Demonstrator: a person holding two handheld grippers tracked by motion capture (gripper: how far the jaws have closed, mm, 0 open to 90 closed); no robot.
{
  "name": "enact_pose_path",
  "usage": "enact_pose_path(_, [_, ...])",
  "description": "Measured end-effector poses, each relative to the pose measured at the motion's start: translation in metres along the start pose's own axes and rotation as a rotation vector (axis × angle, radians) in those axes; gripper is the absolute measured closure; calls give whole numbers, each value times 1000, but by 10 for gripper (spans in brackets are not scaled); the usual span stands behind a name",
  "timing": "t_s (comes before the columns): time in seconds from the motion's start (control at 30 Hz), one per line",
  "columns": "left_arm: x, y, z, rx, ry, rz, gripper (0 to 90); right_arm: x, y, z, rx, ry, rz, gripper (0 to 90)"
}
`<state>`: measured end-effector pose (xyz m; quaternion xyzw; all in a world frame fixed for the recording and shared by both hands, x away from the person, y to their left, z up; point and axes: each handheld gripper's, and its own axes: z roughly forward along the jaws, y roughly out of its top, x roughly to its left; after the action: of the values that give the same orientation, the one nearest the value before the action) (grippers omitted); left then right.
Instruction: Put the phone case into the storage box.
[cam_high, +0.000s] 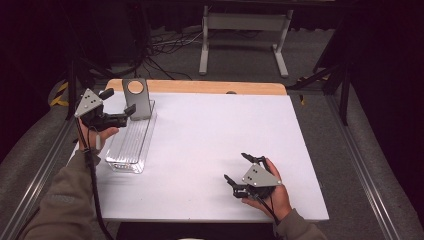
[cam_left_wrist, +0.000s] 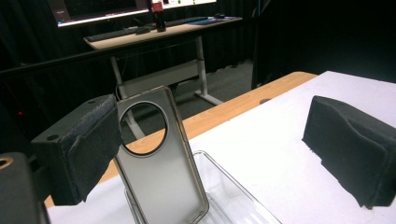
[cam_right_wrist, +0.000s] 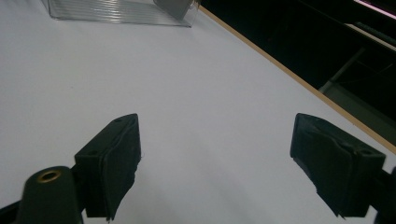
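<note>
Frosted grey phone case upright in ribbed clear tray; both grippers' felt-padded jaws apart.

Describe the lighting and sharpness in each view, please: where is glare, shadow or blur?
High view: the white table top is evenly lit, the surroundings dark, the picture slightly soft. Left gripper view: the phone case is sharp, with soft reflections; the near jaw pads look blurred. Right gripper view: the table is bright without hard shadows; the clear tray is a little soft.

The phone case stands in the tray's far end, table's left.
</note>
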<state>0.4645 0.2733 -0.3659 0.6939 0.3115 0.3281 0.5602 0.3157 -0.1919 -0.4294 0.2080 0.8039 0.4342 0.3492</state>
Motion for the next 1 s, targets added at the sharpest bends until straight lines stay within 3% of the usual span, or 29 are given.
enact_pose_path(1.0, [-23, 8, -15, -34, -41, 16, 56, -1, 1, -3, -10, -7, -3, 171])
